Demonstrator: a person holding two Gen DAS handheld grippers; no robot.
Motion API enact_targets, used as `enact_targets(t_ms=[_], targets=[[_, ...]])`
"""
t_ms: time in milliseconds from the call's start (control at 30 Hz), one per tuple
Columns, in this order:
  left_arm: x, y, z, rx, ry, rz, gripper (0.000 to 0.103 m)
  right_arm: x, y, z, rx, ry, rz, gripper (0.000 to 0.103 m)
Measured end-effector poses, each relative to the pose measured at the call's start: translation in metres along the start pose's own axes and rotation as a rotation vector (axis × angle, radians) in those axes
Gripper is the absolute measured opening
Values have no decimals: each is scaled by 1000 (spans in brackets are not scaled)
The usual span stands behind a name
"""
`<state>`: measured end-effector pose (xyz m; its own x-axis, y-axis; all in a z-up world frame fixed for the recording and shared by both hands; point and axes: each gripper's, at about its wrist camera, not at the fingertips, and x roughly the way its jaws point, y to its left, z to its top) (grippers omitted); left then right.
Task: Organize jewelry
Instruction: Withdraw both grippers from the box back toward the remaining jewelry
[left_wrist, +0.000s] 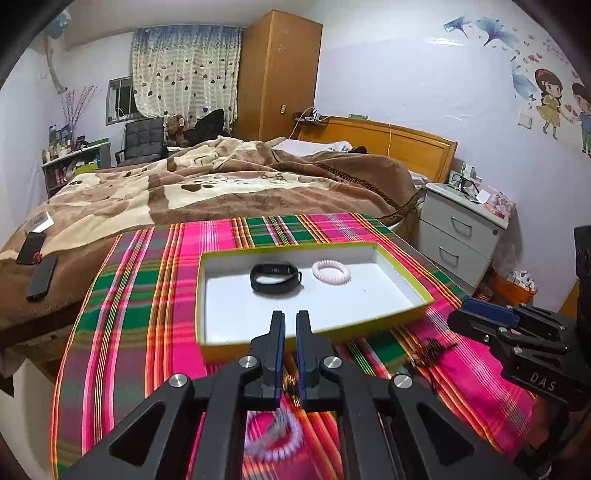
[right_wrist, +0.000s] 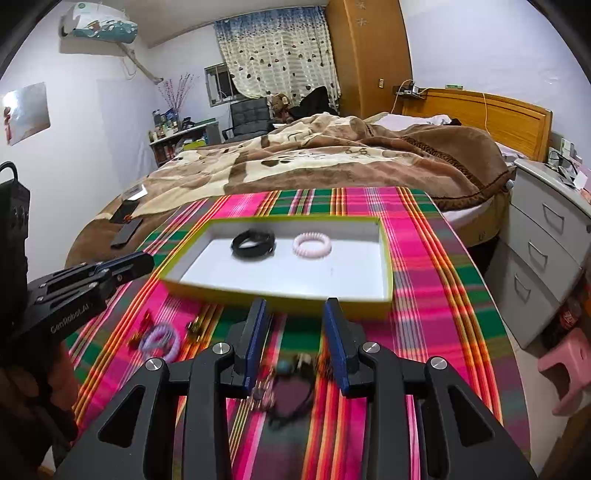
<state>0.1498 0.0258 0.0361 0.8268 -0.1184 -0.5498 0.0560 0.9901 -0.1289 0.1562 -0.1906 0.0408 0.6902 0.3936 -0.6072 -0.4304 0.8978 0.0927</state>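
Your left gripper (left_wrist: 290, 317), jaws closed and empty, and wide-open right gripper (right_wrist: 297, 304) sit before the shallow yellow-rimmed cardboard tray (right_wrist: 384, 251) holding a black rubbery wristband (right_wrist: 253, 242) and a ribbed pink coil bracelet (right_wrist: 312, 244).

Left tongs (left_wrist: 290, 317) closed and empty; right tongs (right_wrist: 295, 306) spread wide (both angled downward).

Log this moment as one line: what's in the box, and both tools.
box: black band, pink coil | left tool: shut, empty | right tool: open, empty
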Motion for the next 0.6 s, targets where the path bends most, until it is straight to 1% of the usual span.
enact_targets(t_ms=[267,600], targets=[[-31,-2,-31,-7,2,-10,5,-30,8,-35,5,-10,-16,33],[-60,-11,-62,12,10,-15,5,-53,13,-60,13,-11,-26,33]])
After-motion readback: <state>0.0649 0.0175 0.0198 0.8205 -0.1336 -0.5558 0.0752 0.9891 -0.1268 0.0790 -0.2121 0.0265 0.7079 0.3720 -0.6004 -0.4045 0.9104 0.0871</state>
